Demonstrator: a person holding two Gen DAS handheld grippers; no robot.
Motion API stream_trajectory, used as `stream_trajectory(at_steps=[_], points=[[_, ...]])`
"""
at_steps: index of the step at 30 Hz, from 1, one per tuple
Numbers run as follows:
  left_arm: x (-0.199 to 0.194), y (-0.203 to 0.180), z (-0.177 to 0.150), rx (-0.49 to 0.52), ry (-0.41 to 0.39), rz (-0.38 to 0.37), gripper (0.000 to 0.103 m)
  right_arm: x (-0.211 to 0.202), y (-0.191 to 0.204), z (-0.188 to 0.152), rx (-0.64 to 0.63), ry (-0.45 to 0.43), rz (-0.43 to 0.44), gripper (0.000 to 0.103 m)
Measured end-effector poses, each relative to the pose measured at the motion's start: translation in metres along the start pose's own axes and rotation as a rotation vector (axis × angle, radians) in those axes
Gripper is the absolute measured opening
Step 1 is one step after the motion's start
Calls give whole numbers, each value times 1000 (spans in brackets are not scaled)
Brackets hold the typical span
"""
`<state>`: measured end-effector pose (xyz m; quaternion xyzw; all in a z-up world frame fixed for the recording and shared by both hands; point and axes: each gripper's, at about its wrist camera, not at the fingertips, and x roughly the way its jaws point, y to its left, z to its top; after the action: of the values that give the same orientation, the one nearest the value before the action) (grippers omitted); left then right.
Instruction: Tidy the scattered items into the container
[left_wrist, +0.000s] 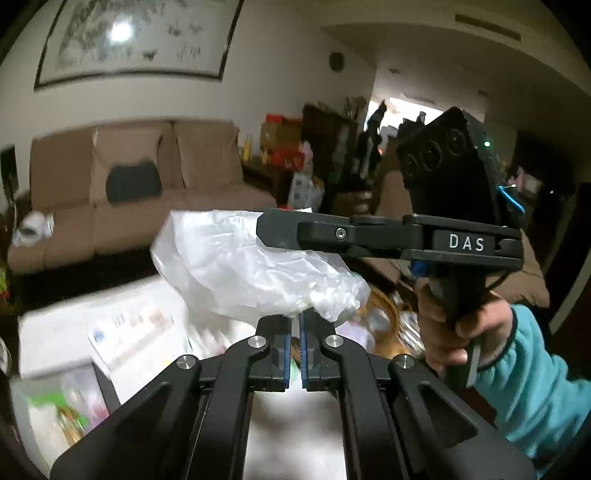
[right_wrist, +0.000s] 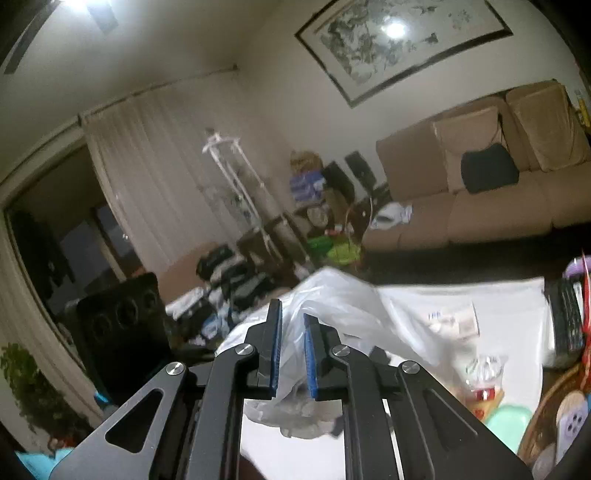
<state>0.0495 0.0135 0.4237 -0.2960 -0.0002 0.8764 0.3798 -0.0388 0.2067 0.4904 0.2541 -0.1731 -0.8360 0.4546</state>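
Plastic bag (left_wrist: 258, 266) hangs above the tabletop (left_wrist: 92, 332), pinched by both the left hand-held gripper (left_wrist: 295, 325) and right hand-held gripper (right_wrist: 293, 354). Best carried low over the wicker basket (right_wrist: 546, 406), releasing together.

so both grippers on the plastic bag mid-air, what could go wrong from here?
1. The left gripper pinches only a thin edge of the plastic bag, so the film could slip out.
2. The right gripper also clamps the bag; pulling apart may tear it.
3. The wicker basket already looks full, so the bag may not settle inside.
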Motion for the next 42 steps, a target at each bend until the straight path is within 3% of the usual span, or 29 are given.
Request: stream_trajectory(at_steps=[3,10,13,15,18,21,26,29,34,37,39,42], points=[[7,-11,-68,-24,123,-15,4,5,-13,-64,77,91,28,10],[40,-24,-252,-212,490,-117,0,27,-61,-274,381,397,60,10],[54,-32,-296,-255,591,-141,0,30,-76,-341,489,507,49,10],[64,-32,-307,-265,622,-147,0,30,-84,-361,524,540,33,10],[73,-34,-302,-264,623,-161,0,27,-90,-362,535,545,18,10],[79,-24,-275,-243,586,-152,0,26,-95,-334,503,509,0,10],[132,38,-209,-256,527,-88,0,52,-138,-278,471,445,-79,10],[172,78,-193,-287,537,-40,0,78,-179,-263,487,427,-139,10],[229,136,-199,-350,567,91,0,121,-247,-267,503,450,-282,11],[219,155,-211,-421,506,107,1,136,-284,-281,601,472,-320,12],[206,155,-218,-435,476,73,1,131,-295,-282,679,432,-268,14],[195,133,-238,-409,485,11,2,122,-301,-277,730,412,-198,28]])
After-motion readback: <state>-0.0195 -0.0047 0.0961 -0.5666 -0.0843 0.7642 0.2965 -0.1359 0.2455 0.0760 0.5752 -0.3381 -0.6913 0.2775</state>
